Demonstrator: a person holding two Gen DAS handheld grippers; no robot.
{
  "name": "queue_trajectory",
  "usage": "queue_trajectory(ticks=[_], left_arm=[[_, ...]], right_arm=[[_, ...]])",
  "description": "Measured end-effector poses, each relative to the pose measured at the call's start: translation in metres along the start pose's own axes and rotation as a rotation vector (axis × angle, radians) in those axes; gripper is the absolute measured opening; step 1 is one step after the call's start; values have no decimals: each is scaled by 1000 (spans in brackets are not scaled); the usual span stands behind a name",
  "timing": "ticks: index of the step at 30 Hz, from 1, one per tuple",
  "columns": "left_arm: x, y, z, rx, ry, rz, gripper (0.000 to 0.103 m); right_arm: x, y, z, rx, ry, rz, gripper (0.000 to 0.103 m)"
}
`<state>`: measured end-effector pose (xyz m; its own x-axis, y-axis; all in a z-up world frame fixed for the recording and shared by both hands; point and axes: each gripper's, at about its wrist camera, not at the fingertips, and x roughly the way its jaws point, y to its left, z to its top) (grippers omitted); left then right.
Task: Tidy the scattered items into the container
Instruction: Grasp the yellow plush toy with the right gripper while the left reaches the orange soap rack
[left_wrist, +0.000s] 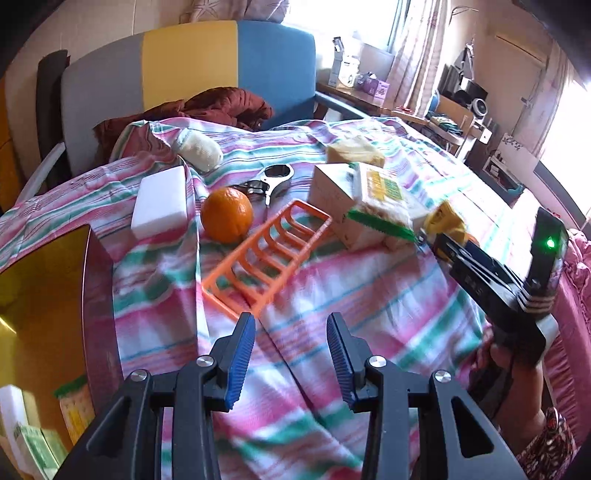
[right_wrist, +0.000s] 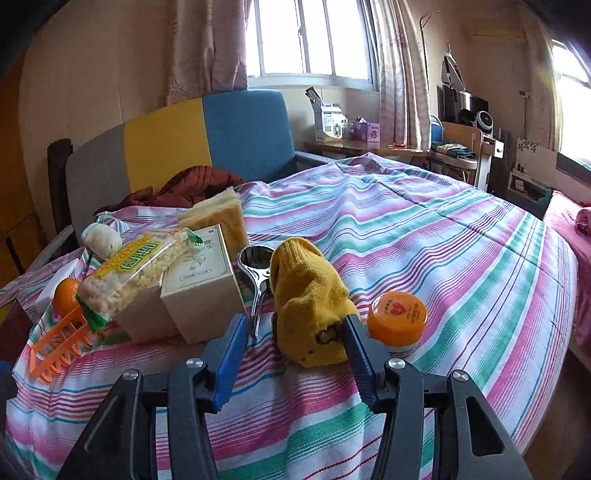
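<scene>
— Across both frames, what lies on the pink, green and white striped bedsheet (right_wrist: 424, 236)?
— Centre-left, right wrist view: a beige cardboard box (right_wrist: 199, 291), with a yellow knitted sock (right_wrist: 310, 306) at centre.
— And the container?
— Lower left, left wrist view: a glossy brown-gold box (left_wrist: 44, 295) (snack packets inside).
— Grippers?
— Right gripper (right_wrist: 293, 354) released, jaws straddling the sock; left gripper (left_wrist: 291, 350) released, empty, below an orange plastic rack (left_wrist: 266, 254).

Striped woven cotton bedsheet (right_wrist: 406, 236) looks matt. Ribbed yellow knitted sock (right_wrist: 314, 299) at its 9 o'clock is fuzzy; chrome metal tool (right_wrist: 255, 273) gleams; crinkled clear plastic snack packet (right_wrist: 136, 266) is glossy; orange plastic rack (left_wrist: 266, 254) is smooth.
</scene>
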<state>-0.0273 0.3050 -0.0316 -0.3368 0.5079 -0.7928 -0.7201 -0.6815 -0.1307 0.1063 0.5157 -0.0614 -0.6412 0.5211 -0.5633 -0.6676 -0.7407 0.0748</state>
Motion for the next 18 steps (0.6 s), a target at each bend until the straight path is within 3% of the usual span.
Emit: queue_trajectory(ticks=[3,7,13,18], left_arm=[[13,2,14,0,24,15,41],[31,1,27,29,57,34,41],[54,-2,38,93,104,74,41],[67,1,32,70,160,31,41]], right_arm=[[9,-4,1,9,36,8,51],[10,-14,-1,56,37,9,33],[7,-13,-2,59,25,7,32],[6,-12,-2,61,24,8,32]])
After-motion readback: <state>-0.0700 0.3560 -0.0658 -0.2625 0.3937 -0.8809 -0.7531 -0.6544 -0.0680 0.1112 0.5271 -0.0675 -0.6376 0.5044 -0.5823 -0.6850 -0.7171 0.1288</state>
